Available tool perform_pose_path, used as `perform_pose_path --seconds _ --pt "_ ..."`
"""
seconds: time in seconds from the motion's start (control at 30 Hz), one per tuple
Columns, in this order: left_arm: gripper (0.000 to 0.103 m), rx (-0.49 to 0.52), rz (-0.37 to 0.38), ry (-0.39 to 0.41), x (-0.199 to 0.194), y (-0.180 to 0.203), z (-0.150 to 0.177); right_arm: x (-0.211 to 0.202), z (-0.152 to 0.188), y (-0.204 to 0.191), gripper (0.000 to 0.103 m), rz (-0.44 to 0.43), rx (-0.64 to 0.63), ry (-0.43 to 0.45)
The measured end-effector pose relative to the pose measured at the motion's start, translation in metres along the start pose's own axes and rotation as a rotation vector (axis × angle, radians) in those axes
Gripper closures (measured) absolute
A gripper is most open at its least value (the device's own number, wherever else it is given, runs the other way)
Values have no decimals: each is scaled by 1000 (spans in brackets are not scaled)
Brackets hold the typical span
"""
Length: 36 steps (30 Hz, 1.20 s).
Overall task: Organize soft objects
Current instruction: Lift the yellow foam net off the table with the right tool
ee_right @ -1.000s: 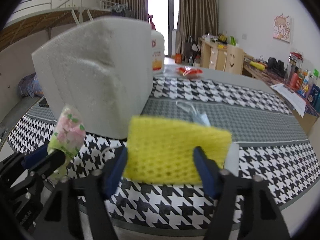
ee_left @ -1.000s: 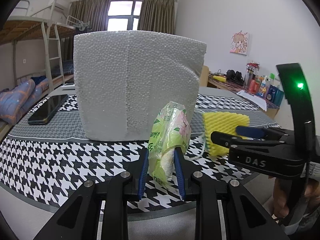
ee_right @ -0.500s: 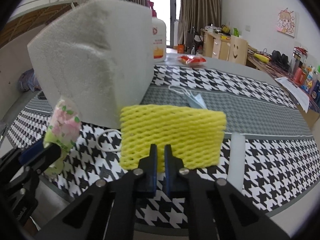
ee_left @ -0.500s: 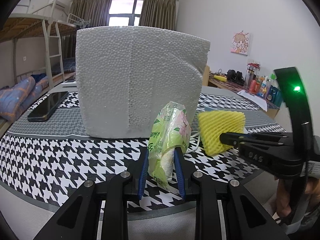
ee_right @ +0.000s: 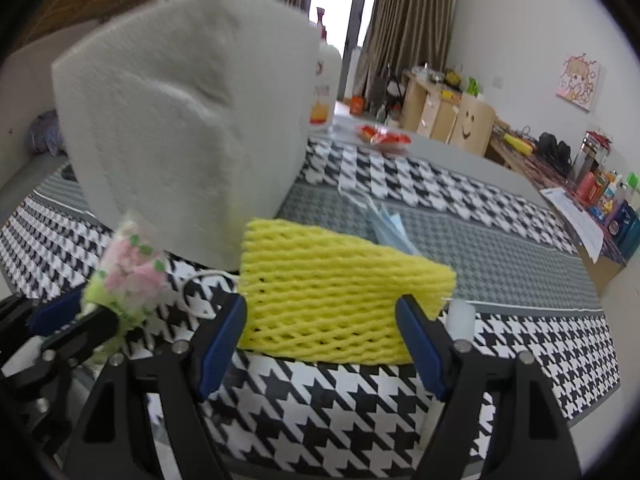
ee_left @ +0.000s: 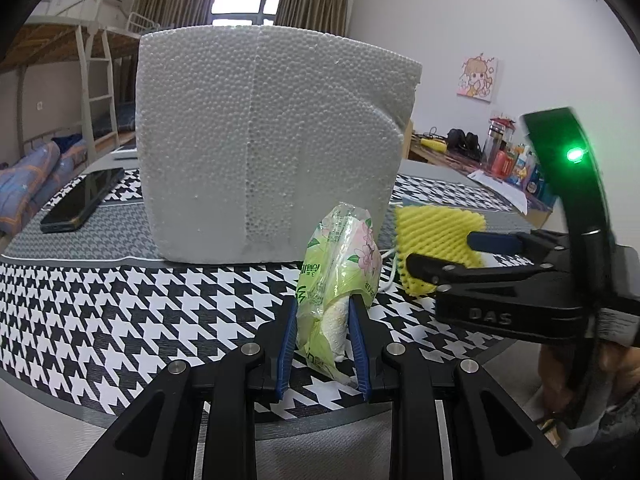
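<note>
The tissue packet (ee_left: 338, 280) was pinched in the left gripper (ee_left: 323, 344), soft and slippery-wrapped. At its three o'clock, the yellow foam net (ee_right: 336, 296) sat between the spread right gripper (ee_right: 324, 344); light, crushable, best held mid-body.

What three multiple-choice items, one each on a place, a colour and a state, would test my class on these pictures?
1. Where is the phone?
A. left of the foam block
B. on top of it
C. on the floor

2. What colour is the foam net?
A. blue
B. yellow
C. red

3. What is the left hand-held gripper doing?
A. gaping empty
B. lying on the table
C. squeezing the tissue pack

Key:
1 A, it lies on the tablecloth left of the block.
2 B, the mesh is bright yellow.
3 C, both blue pads press its wrapper.
</note>
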State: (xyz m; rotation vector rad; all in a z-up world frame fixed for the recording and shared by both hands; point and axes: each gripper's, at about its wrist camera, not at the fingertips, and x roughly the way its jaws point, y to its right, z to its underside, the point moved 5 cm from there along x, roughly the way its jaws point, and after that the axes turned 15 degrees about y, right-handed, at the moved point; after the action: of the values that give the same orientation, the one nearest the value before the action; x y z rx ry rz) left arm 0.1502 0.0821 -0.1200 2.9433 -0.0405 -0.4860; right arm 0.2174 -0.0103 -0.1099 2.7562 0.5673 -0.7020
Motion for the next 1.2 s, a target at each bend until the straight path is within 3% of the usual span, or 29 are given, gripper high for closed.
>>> perform_pose_path --seconds 0.2,0.3,0.33,0.47,0.7,1.13,1.2 --pt "76 10 -2 -13 3 2 0 3 8 -1 43 -45 18 -30" --pt "76 9 -7 -16 5 3 -1 -1 9 -5 60 -75 24 -29" --pt "76 7 -7 -17 5 3 -1 -3 10 -9 73 -90 31 -31" --pt "76 10 -13 -13 4 3 -1 -8 11 -8 93 -114 56 -24" --pt "76 20 -13 5 -4 10 -4 -27 8 -1 99 -124 75 20" --pt "76 49 54 43 -26 42 -11 -66 3 23 99 -89 119 91" --pt "76 52 61 46 -25 45 -12 -62 3 30 95 -79 129 82"
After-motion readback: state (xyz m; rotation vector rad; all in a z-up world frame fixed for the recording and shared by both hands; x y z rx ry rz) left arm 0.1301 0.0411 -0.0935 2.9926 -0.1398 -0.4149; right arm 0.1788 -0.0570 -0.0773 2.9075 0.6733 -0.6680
